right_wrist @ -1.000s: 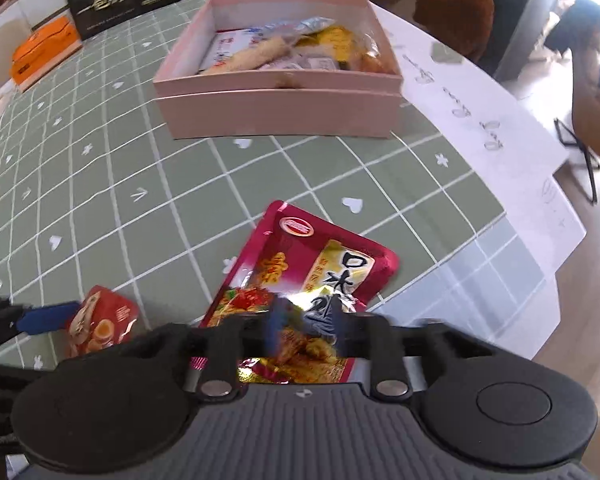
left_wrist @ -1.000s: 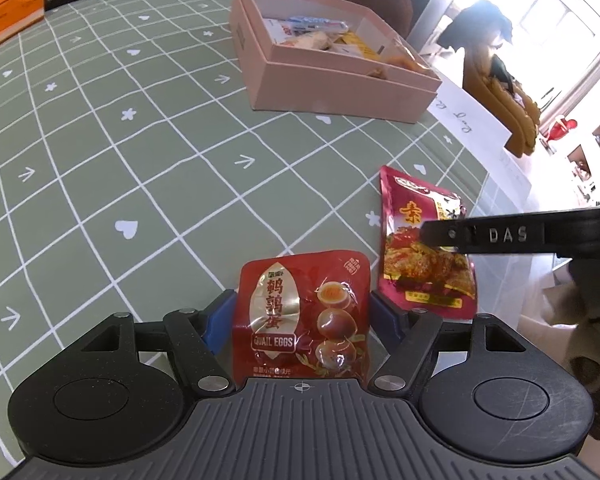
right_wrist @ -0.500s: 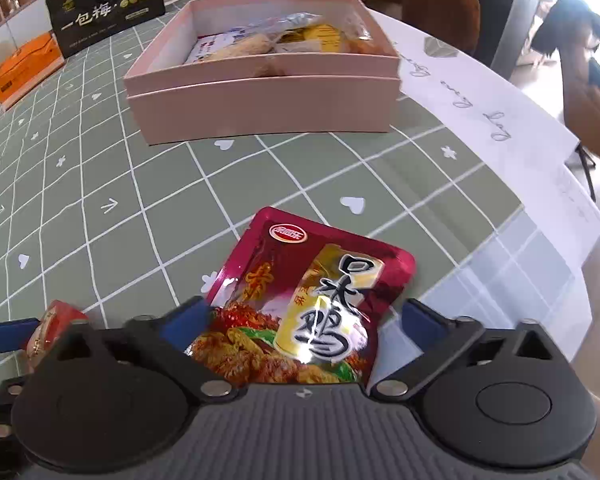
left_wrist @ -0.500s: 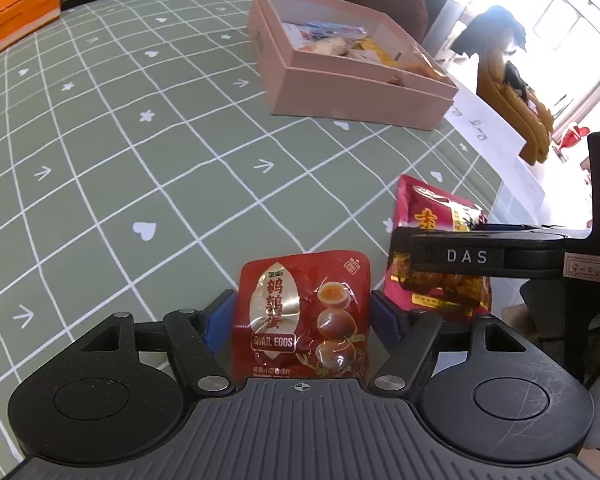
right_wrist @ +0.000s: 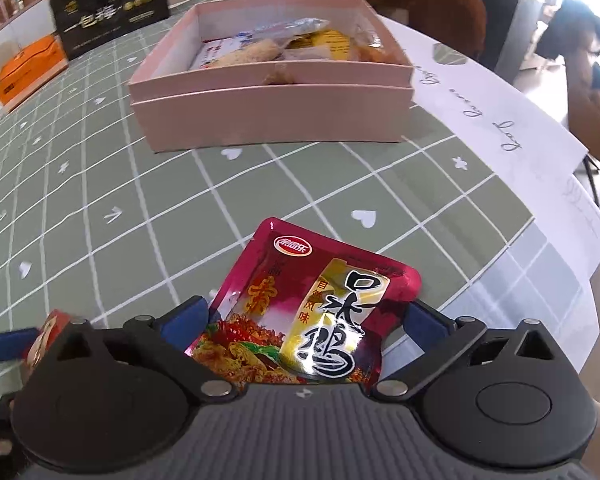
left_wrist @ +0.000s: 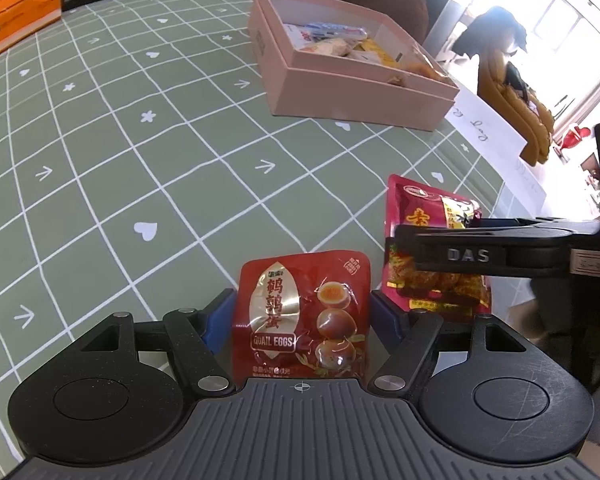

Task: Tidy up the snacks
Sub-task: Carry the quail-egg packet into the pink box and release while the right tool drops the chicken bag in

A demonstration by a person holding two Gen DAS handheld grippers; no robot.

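Note:
My left gripper (left_wrist: 300,316) is shut on a red quail eggs packet (left_wrist: 302,316) and holds it above the green checked tablecloth. My right gripper (right_wrist: 304,324) is shut on a magenta chicken snack packet (right_wrist: 312,312), which also shows in the left wrist view (left_wrist: 432,216) behind the right gripper's black arm. An open pink box (right_wrist: 272,112) holding several snacks stands farther back on the table; it also shows in the left wrist view (left_wrist: 356,96).
A black gift box (right_wrist: 112,12) and an orange box (right_wrist: 32,68) stand at the far left of the table. A white paper sheet (right_wrist: 496,120) lies along the right table edge. Chairs (left_wrist: 512,92) stand beyond that edge.
The right gripper's fingers closed onto the chicken packet and lifted it. Both grippers moved forward, nearer the pink box. The left gripper kept hold of the quail eggs packet.

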